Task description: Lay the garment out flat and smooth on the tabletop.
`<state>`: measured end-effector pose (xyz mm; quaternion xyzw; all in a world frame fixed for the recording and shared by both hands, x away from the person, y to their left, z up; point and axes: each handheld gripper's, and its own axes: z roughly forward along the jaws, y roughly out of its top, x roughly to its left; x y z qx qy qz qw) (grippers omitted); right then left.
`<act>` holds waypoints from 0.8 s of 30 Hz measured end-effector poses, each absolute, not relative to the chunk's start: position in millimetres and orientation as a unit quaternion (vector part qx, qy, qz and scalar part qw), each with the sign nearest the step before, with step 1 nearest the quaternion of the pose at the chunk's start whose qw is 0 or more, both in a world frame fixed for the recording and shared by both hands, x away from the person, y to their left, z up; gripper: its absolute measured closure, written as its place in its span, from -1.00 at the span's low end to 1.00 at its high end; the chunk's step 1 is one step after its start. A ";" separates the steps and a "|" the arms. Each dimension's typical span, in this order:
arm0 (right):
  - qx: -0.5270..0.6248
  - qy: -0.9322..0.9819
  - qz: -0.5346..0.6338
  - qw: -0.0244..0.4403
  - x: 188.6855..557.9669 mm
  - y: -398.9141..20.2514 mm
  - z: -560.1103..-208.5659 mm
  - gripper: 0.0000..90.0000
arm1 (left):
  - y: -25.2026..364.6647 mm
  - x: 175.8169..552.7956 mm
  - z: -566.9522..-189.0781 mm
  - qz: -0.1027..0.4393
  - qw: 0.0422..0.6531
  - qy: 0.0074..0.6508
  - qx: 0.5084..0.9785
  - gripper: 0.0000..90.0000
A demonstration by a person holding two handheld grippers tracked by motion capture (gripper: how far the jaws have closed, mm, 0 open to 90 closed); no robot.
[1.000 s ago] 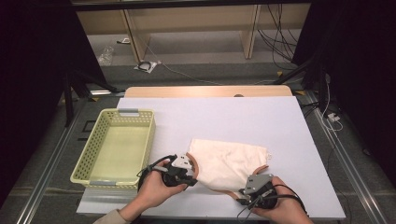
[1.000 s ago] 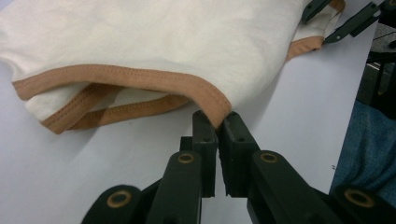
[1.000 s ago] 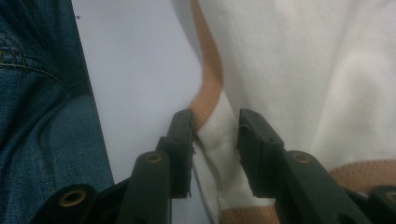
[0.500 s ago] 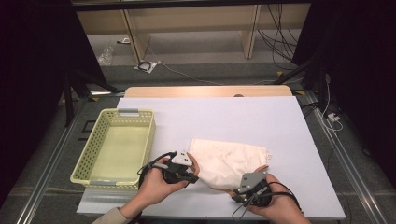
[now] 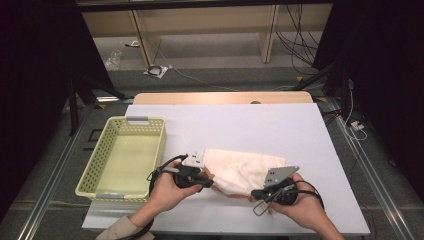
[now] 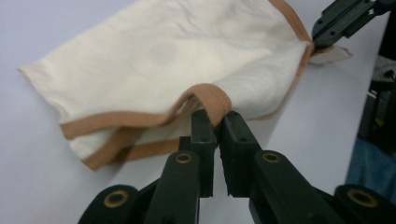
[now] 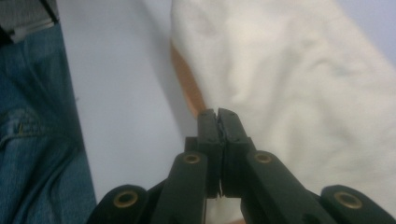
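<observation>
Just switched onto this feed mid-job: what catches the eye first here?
A cream cloth with a tan hem lies at the table's near middle, pinched at its edge by the left gripper and the right gripper, whose jaws have just closed on the edge. To its left stands a pale yellow basket.

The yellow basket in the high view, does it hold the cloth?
No, the yellow basket holds nothing, and the cloth lies beside it on the table.

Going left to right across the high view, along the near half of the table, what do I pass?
Pale yellow perforated plastic basket → left gripper, shut on the cloth's left edge → cream cloth with tan hem → right gripper, shut on the cloth's near right corner → bare white tabletop.
</observation>
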<state>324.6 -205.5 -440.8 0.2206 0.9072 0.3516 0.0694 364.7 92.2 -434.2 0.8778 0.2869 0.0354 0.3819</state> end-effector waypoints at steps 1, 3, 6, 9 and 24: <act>0.228 0.903 0.357 0.071 328.9 -207.8 -438.6 0.99 | 91.6 368.7 -433.9 0.037 0.385 0.292 0.875 0.86; 0.241 0.897 0.364 0.071 338.3 -212.1 -435.9 1.00 | 89.8 376.6 -433.9 0.040 0.390 0.303 0.869 0.86; 0.257 0.892 0.364 0.076 352.4 -216.8 -434.6 1.00 | 86.5 386.6 -434.3 0.052 0.398 0.317 0.859 0.82; 0.269 0.890 0.361 0.077 367.1 -221.4 -434.8 1.00 | 83.6 395.4 -435.1 0.069 0.404 0.330 0.850 0.76; 0.302 0.884 0.332 0.129 418.4 -217.1 -450.3 0.86 | 76.3 411.6 -445.7 0.083 0.392 0.349 0.848 0.21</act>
